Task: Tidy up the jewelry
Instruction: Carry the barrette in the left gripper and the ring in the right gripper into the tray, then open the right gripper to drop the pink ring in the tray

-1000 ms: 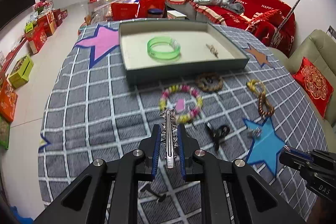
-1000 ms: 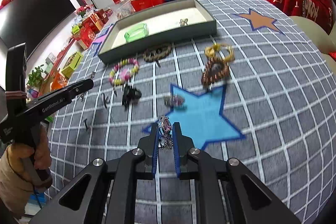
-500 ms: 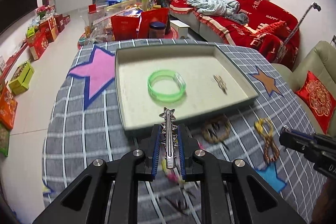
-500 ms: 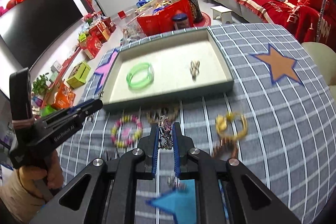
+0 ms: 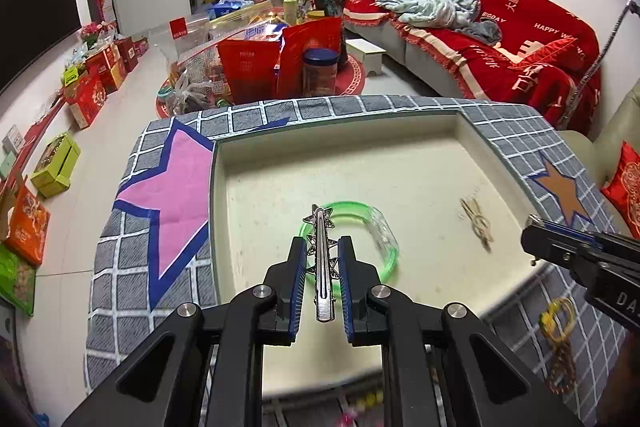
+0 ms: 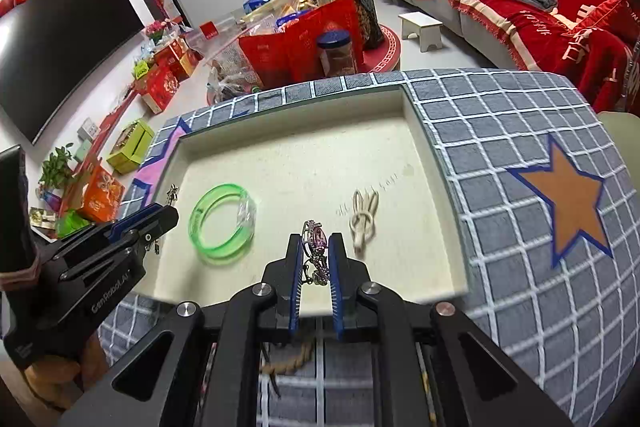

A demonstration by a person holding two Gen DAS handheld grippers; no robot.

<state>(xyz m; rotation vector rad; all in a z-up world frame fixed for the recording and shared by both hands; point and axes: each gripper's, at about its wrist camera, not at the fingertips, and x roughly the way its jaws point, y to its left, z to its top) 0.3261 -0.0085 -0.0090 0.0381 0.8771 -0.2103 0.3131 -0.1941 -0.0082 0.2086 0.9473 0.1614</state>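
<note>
Both grippers hang over the near part of the tray (image 5: 216, 187), each carrying one piece. The left gripper (image 5: 322, 267) is clamped on a silver star hair clip (image 5: 320, 247), which sticks out forward between its blue pads (image 5: 298, 283); directly under and ahead of its tip lies the green bangle (image 5: 372, 223), flat on the tray floor. The right gripper (image 6: 314, 267) is pinched on a small purple-stoned ornament (image 6: 316, 239) that stands up between its pads, with the green bangle off to its left and a pale knotted hair piece (image 6: 362, 223) just ahead and to its right, also on the tray floor. So two pieces are already put away and two more are over the tray, not yet let go. More is left outside: a yellow and brown bead string (image 5: 560, 339) lies on the checked cloth (image 6: 500, 147) to the right of the left gripper, and a brown cord (image 6: 292, 363) shows on the cloth below the right gripper, behind the tray's near wall. Bits of coloured beads peek out under the left gripper too. By my reckoning the job is about halfway, with these two drops next.
</note>
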